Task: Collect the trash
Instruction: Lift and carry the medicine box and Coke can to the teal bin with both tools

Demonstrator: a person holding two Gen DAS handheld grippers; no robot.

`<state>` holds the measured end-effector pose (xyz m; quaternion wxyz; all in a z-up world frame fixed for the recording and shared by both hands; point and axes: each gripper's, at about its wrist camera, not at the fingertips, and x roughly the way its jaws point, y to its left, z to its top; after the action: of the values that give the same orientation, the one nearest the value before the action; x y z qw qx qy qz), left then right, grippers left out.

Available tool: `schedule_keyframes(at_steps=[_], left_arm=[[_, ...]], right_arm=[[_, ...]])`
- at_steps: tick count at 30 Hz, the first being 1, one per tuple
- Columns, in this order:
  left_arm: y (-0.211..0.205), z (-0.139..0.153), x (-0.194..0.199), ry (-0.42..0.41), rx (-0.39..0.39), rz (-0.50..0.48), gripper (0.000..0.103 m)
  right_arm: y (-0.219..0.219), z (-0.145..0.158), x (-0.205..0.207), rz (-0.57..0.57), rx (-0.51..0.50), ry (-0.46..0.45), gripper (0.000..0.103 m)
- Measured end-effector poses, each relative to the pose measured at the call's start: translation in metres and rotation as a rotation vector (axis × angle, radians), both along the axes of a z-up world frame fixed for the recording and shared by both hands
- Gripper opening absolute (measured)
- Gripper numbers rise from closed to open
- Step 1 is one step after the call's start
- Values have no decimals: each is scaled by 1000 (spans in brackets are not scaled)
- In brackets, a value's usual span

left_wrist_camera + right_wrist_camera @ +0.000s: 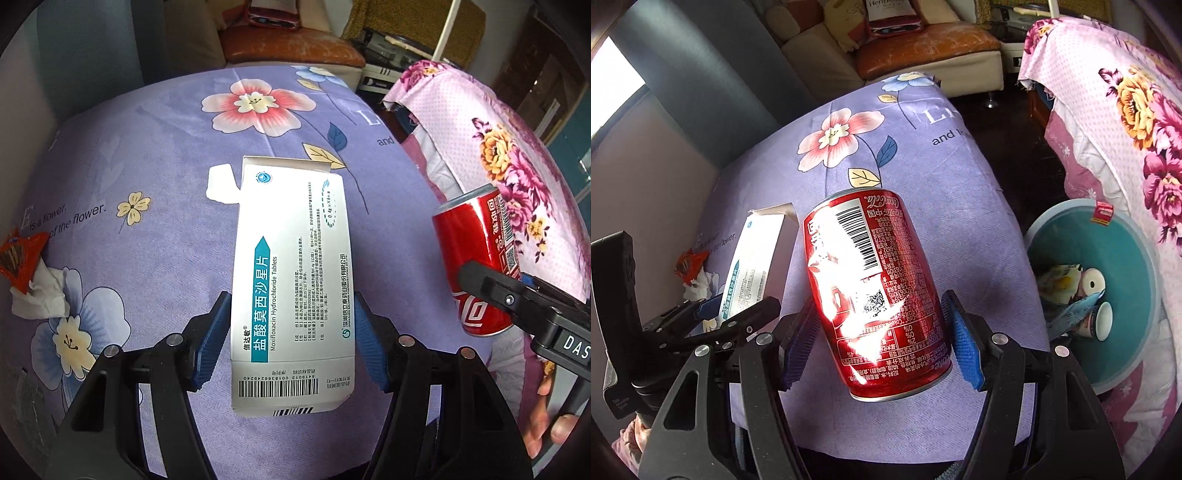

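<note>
My left gripper point(291, 339) is shut on a white medicine box point(291, 280) with blue print, held above the purple flowered cloth point(147, 155). Its end flap is open. My right gripper point(879, 343) is shut on a red cola can point(875, 291), also held above the cloth. The can shows in the left wrist view point(472, 258) at the right, the box in the right wrist view point(753, 258) at the left. A teal trash bin point(1123, 236) stands low at the right with cups and wrappers inside.
An orange snack wrapper point(20, 258) and a crumpled white tissue point(44, 295) lie on the cloth at the left. A pink flowered cover point(517, 155) drapes furniture at the right. A sofa point(923, 55) stands behind.
</note>
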<state>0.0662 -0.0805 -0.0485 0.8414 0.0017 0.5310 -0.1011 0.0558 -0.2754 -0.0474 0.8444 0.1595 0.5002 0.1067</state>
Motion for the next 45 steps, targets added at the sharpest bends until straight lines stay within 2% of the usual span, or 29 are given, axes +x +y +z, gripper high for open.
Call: schedule_keyframes(at_steps=[8, 23, 37, 45], left_arm=[[-40, 7, -14, -14, 33, -67, 65], [-131, 4, -6, -11, 94, -223, 65], [-203, -15, 5, 19, 139, -357, 66], [-234, -28, 8, 41, 137, -432, 67]], right_arm=[[-41, 6, -26, -78, 39, -51, 63], [-115, 10, -45, -230, 112, -114, 63], [-185, -12, -53, -386, 134, -88, 63], [-213, -26, -55, -446, 133, -61, 63]])
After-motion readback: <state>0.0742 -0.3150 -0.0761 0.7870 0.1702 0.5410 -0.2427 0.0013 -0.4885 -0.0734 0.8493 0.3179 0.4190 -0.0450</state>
